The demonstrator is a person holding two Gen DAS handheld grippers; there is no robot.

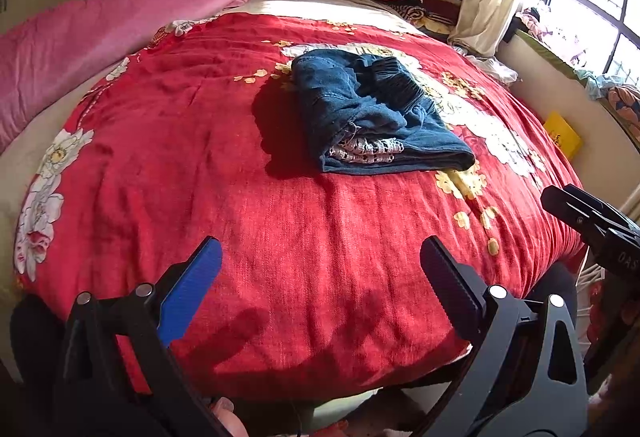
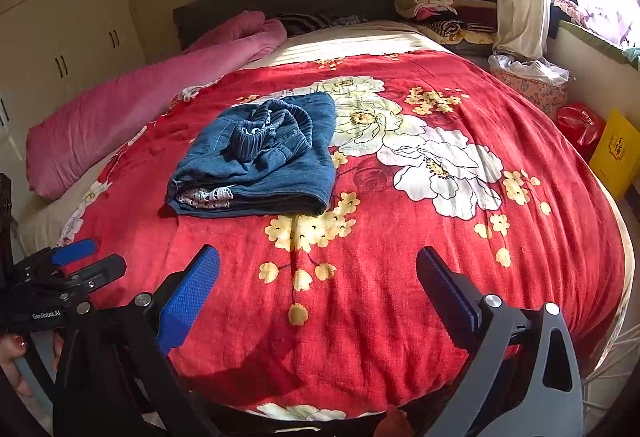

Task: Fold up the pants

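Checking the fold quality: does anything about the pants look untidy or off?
The folded pants lie compact on the red blanket, but the elastic waistband sits bunched on top and white lace pokes from the near edge.

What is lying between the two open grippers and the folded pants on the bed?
Nothing visible: only bare red blanket separates the left gripper and right gripper from the pants.

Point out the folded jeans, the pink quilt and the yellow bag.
jeans [image 2: 256,161]: right wrist view, on the top denim layer.
pink quilt [image 1: 80,45]: left wrist view, on its long side.
yellow bag [image 2: 614,153]: right wrist view, on its printed front.
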